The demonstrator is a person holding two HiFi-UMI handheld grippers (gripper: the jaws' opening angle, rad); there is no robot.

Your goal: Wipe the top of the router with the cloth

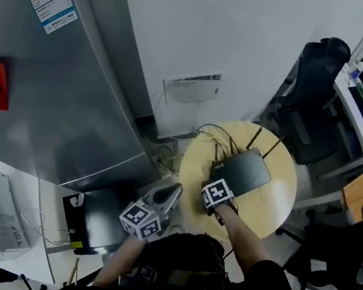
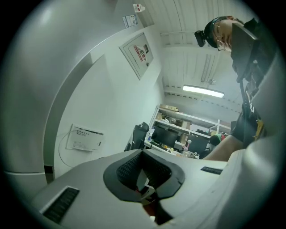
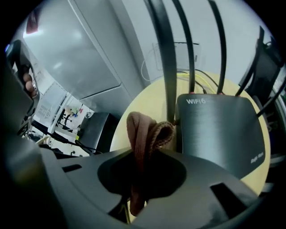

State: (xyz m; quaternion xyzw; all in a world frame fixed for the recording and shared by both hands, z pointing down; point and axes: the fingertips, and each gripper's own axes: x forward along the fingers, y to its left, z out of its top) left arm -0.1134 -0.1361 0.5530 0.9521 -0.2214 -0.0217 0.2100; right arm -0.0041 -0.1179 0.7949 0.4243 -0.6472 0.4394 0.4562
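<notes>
The flat dark grey router (image 1: 243, 172) with upright antennas is seen on the round pale wooden counter (image 1: 276, 199), its cables trailing off the far edge toward the wall. A folded brownish-pink cloth (image 3: 145, 134) is gripped between the jaws of the right gripper (image 3: 145, 156), with a loop of it sticking out ahead of the tips. In the right gripper view the router lies ahead and to the right of the jaws. The cloth is held just beside the router's left edge, next to the leftmost antenna, and not yet on the top panel. Whether it touches the casing cannot be told. The long axis of the router runs across the line of the jaws, so a sideways sweep to the right is judged to be what the wipe calls for.

The left gripper (image 1: 172, 191) is held off the counter's left edge, jaws pressed together on nothing and pointed up at the wall, so the right gripper is clearly the nearer one.

"WIFI6" can be read in pale letters on the router's top. A second mark near its right edge is too small to read.
</notes>
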